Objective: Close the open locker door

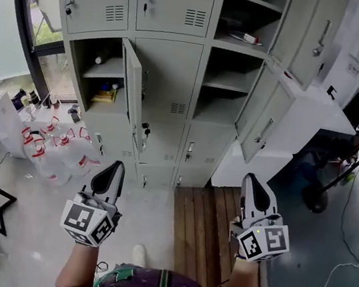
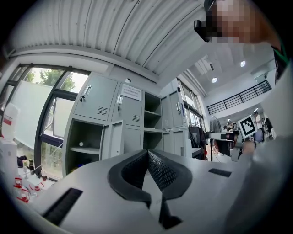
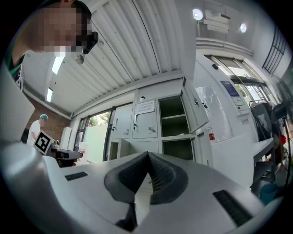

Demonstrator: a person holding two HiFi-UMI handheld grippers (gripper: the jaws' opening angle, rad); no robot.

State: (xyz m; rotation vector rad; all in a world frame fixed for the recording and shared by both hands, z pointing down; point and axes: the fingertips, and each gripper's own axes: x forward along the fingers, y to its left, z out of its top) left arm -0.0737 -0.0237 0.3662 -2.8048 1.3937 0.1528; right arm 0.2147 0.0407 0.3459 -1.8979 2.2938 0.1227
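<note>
Locker door [image 1: 132, 95]: ajar, 11 o'clock. Left hand-held gripper [image 1: 118, 164], right hand-held gripper [image 1: 249, 178]: jaws together, empty. Risk: other doors [image 1: 264, 119] open at 1 o'clock; wrong one may be pushed.

Grey lockers [image 1: 171, 70] — brown slatted platform [image 1: 204, 224]

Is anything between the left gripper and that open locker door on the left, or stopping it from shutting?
Nothing visible. Only bare floor lies between the left gripper and the door. The jugs stand off to the left, and the things in its compartment sit well inside.
</note>
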